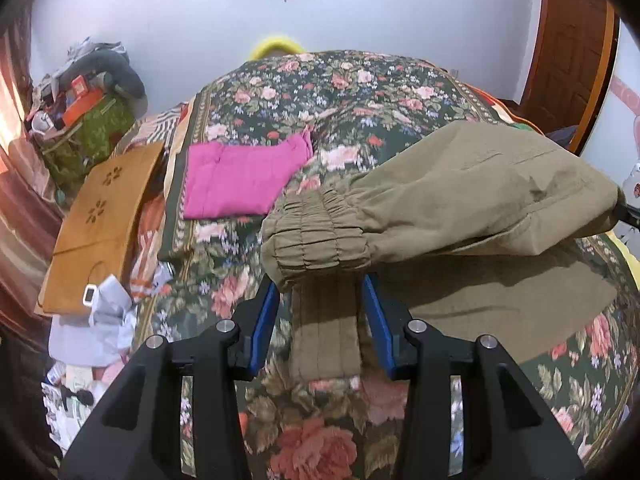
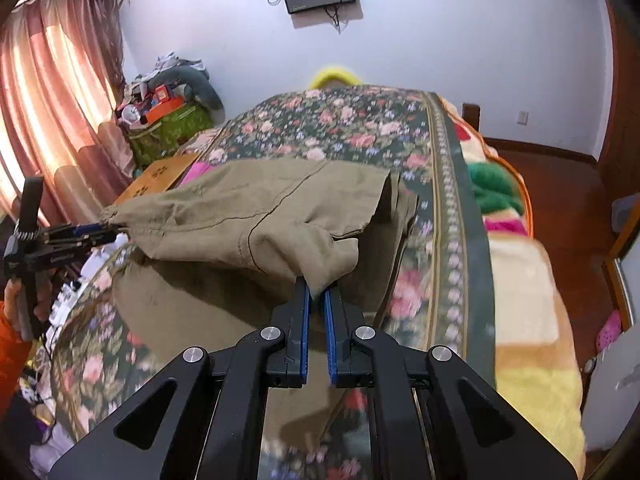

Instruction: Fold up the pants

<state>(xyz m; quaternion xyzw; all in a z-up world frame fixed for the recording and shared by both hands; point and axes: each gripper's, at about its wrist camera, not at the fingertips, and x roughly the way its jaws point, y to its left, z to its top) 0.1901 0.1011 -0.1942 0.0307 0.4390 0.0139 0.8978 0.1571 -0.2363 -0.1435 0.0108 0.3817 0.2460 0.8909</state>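
Olive-khaki pants (image 1: 460, 200) are held up over the floral bedspread (image 1: 320, 92), stretched between both grippers. My left gripper (image 1: 322, 280) is shut on the gathered elastic part of the pants; a flat strip of the same cloth hangs down between its blue pads (image 1: 266, 316). My right gripper (image 2: 316, 292) is shut on a fold of the pants (image 2: 260, 216). More of the khaki cloth (image 2: 192, 300) lies flat on the bed below. The left gripper also shows at the left of the right wrist view (image 2: 96, 232), clamped on the pants' edge.
A folded pink garment (image 1: 240, 180) lies on the bed beyond the pants. A brown paper bag (image 1: 100, 220) and clutter sit off the bed's left side. A green bag with boxes (image 2: 168, 128) stands by the curtain. Blankets (image 2: 520, 280) hang off the bed's right side.
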